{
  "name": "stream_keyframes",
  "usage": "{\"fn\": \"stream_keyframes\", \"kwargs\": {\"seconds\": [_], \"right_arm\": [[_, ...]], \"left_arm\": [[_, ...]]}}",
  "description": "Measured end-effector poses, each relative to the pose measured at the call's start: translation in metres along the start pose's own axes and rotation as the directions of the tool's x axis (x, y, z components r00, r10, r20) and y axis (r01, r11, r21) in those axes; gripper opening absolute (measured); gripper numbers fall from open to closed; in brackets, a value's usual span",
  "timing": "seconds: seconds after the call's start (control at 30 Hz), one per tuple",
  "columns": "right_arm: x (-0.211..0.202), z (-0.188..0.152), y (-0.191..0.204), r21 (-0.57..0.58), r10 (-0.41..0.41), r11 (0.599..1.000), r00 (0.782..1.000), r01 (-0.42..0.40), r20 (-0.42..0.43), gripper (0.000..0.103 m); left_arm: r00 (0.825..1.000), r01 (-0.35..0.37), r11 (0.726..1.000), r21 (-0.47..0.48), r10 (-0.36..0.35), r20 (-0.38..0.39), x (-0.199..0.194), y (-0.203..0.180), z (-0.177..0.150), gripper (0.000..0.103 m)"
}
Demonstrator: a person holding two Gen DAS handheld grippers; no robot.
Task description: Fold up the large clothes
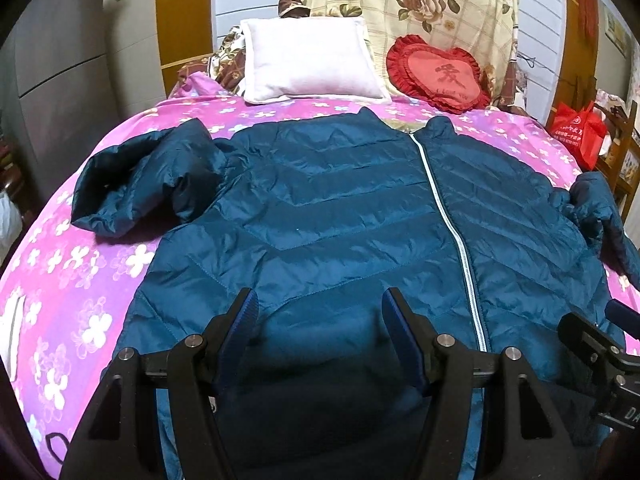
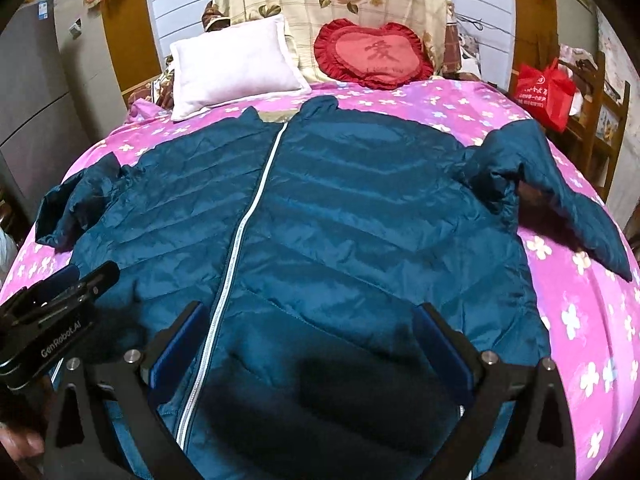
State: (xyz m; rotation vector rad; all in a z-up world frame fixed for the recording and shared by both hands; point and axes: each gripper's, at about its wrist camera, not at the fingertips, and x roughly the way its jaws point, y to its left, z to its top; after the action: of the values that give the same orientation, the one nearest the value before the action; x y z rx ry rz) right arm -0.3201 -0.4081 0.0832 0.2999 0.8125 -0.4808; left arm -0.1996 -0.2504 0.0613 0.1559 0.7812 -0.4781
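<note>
A dark teal quilted puffer jacket (image 1: 340,208) lies flat and zipped on the pink flowered bed, collar toward the pillows; it also shows in the right wrist view (image 2: 340,208). Its left sleeve (image 1: 148,184) is bunched and folded at the bed's left. Its right sleeve (image 2: 560,184) slants down toward the bed's right edge. My left gripper (image 1: 318,312) is open above the jacket's lower left panel, near the hem. My right gripper (image 2: 312,328) is open above the lower right panel, just right of the white zipper (image 2: 240,240). Neither holds anything.
A pale pink pillow (image 1: 308,60) and a red heart cushion (image 1: 438,74) lie at the bed's head, against a floral quilt (image 1: 404,4). A red bag (image 1: 580,132) sits on a wooden shelf at right. Grey cabinets (image 1: 60,80) stand at left. Pink sheet (image 1: 72,280) shows around the jacket.
</note>
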Motion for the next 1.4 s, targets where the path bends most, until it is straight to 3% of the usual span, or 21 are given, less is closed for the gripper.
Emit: {"fn": "stream_keyframes", "kwargs": {"seconds": [0.7, 1.4], "right_arm": [[0.015, 0.000, 0.008, -0.007, -0.005, 1.000, 1.000, 0.005, -0.019, 0.103], [0.005, -0.008, -0.013, 0.028, -0.049, 0.998, 0.999, 0.049, -0.015, 0.103]], "left_arm": [[1.000, -0.016, 1.000, -0.002, 0.016, 0.004, 0.004, 0.006, 0.000, 0.042], [1.000, -0.008, 1.000, 0.014, 0.008, 0.024, -0.006, 0.005, -0.003, 0.042]]}}
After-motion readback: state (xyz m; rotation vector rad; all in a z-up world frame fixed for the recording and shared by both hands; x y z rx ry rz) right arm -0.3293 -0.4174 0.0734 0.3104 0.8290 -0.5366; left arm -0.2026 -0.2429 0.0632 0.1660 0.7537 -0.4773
